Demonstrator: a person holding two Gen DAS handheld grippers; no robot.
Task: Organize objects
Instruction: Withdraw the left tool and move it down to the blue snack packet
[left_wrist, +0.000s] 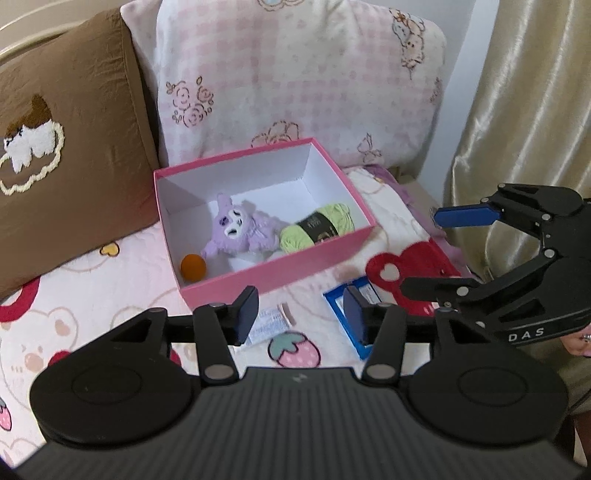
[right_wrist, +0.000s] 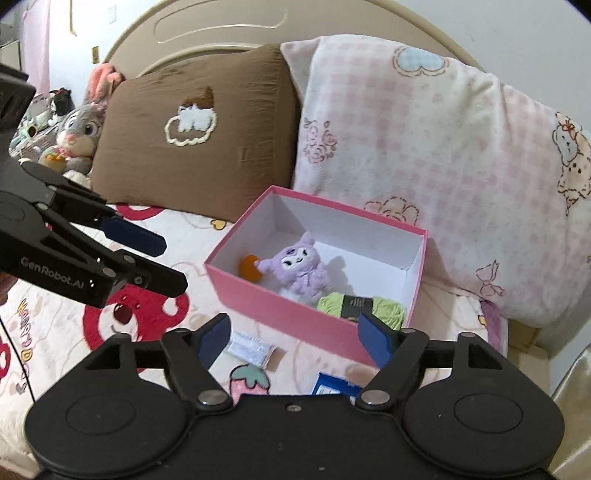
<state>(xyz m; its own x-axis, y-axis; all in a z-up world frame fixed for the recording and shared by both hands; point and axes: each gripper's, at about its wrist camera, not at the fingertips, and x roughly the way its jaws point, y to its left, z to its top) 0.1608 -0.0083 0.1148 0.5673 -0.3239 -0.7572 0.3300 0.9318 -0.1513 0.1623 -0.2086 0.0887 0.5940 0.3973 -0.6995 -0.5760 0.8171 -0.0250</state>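
Both the left claw (left_wrist: 301, 317) and right claw (right_wrist: 291, 341) hang open and empty above the bed (left_wrist: 92, 295), where the white packet (left_wrist: 267, 323), long axis crosswise, lies just beneath them, short of the pink box (left_wrist: 280, 273).

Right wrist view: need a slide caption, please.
Pink box on the bed holds purple plush, orange ball and green yarn; both grippers empty, jaws open.

I see a pink cardboard box (left_wrist: 280, 275), white inside, holding a purple plush toy (left_wrist: 242, 230), lime-green yarn skein (left_wrist: 317, 230) and orange ball (left_wrist: 192, 266).
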